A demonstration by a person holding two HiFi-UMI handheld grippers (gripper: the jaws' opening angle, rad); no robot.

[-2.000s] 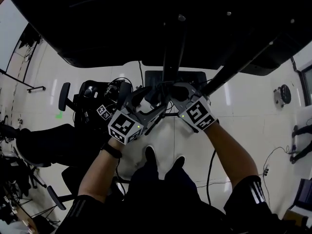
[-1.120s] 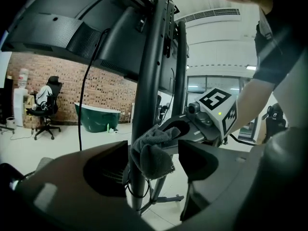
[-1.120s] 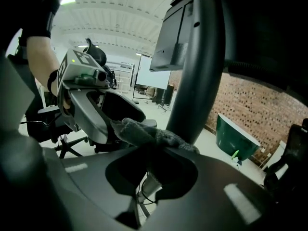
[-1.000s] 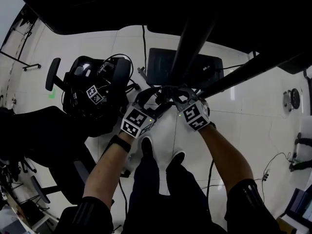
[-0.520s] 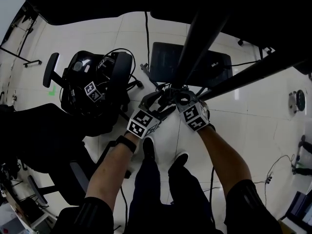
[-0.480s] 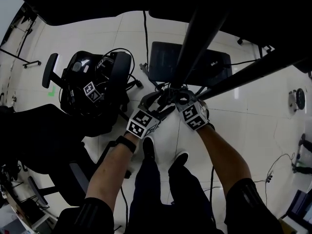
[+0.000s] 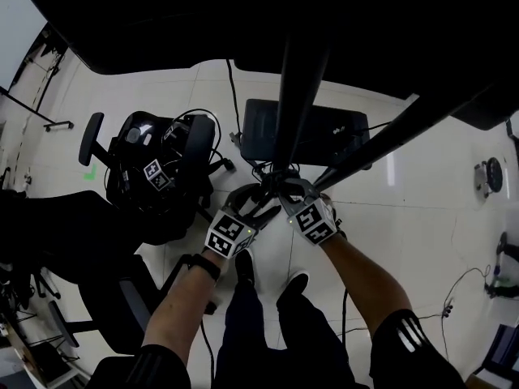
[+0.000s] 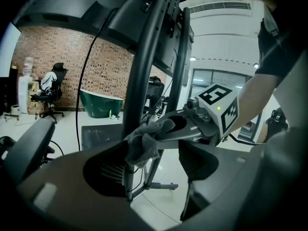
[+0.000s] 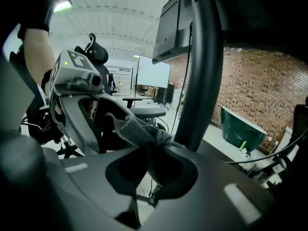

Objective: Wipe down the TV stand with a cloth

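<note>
Grey, nappy cloth (image 9: 138,129), bunched into a wad; the right gripper (image 9: 148,163) is pressed together on it, pinching the bunch near its middle, loose corners sticking out toward the left gripper (image 8: 156,163); the left gripper's jaws are spread with nothing caught between them, the wad hanging just ahead of them; the cloth lies at the black upright post (image 8: 144,66) of the TV stand (image 7: 293,87), touching or just beside it, cannot tell which; judged light, soft and limp, nothing to break; it should wrap round the tube rather than lie flat; best hold is deep in the bunch, as now, so no corner drags free when it is run along the post; the post looks round, hard and smooth, probably painted metal, so the cloth should glide with little pressure; a flat dark base plate (image 7: 263,128) lies on the floor (image 7: 422,209) below, white glossy tile; a black office chair (image 7: 166,164) loaded with gear stands just left of the stand; open room, brick wall (image 8: 53,64) at the back, green tub (image 8: 98,105) before it, a seated person (image 8: 48,83) well apart.
</note>
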